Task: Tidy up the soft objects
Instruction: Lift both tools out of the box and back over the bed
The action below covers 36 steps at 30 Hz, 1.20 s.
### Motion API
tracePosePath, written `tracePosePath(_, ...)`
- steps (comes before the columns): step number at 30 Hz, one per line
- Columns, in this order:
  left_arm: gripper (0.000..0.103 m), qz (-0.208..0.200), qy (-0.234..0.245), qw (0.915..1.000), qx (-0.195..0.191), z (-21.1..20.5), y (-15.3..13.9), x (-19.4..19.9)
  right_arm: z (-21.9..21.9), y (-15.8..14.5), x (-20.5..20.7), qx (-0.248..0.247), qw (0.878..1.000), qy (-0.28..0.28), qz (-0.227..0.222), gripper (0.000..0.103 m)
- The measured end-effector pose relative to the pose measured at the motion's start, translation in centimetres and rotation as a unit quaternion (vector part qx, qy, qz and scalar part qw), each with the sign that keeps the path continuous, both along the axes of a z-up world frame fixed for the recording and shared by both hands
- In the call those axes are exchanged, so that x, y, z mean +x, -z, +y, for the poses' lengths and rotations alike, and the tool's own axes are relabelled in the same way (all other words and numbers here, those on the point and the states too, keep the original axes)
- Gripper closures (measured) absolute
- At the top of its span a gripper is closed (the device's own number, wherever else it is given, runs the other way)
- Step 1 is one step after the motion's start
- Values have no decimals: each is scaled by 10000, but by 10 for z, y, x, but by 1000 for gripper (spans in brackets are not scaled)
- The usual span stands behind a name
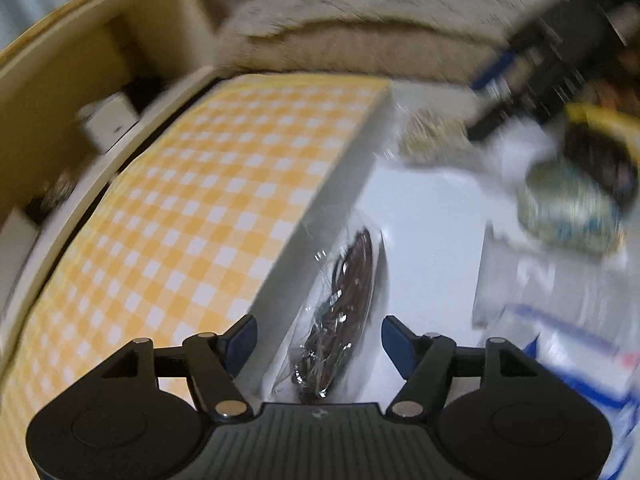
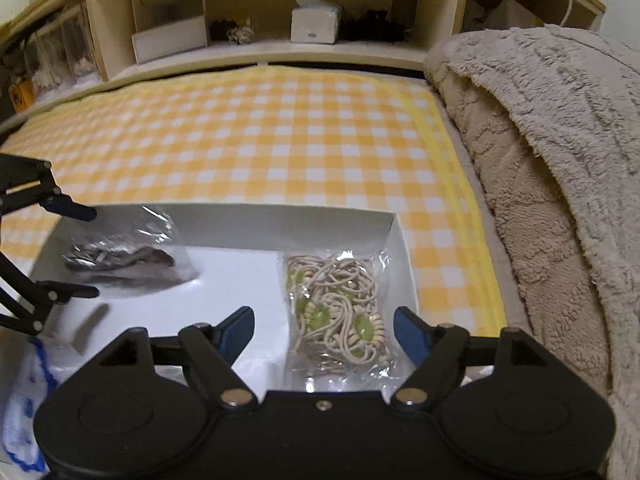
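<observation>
A clear bag of dark brown cords [image 1: 344,300] leans against the inner wall of a shallow white box [image 1: 320,216]. My left gripper [image 1: 319,340] stands open around it, with neither pad pressing on it. In the right wrist view the same dark bag [image 2: 120,258] lies in the box's left part, with the left gripper [image 2: 96,252] open at its side. A clear bag of beige cords with green beads [image 2: 340,312] lies in the right part of the white box [image 2: 280,224]. My right gripper [image 2: 324,334] is open over it, fingers either side of the bag.
The box rests on a yellow checked cloth [image 2: 260,128]. A beige fleece blanket [image 2: 560,160] is piled on the right. Wooden shelves with a tissue box [image 2: 314,20] run along the back. More packets, blurred [image 1: 568,208], lie right of the box, and a white-and-blue fabric [image 2: 24,400] lies at lower left.
</observation>
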<state>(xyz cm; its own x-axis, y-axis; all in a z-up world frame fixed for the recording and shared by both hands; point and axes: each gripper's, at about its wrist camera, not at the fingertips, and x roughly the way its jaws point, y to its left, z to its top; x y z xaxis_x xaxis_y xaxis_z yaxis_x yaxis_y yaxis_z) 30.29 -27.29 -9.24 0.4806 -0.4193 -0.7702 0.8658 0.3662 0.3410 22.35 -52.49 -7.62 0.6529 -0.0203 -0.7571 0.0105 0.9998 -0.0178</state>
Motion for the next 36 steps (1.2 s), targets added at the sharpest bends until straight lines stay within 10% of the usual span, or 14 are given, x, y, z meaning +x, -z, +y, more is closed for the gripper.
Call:
tracePosePath(5, 25, 387, -587, 9946, -766, 12, -20, -2, 3, -17, -16, 221, 9996, 51, -139, 25)
tracePosePath(21, 9, 470, -1221, 9786, -1587, 29, -77, -65, 26, -73, -83, 419, 9967, 151, -683, 22)
tracePosePath(36, 0, 468, -1806, 9478, -2586, 64, -119, -127, 61, -118, -140, 536, 9910, 202, -1207, 12)
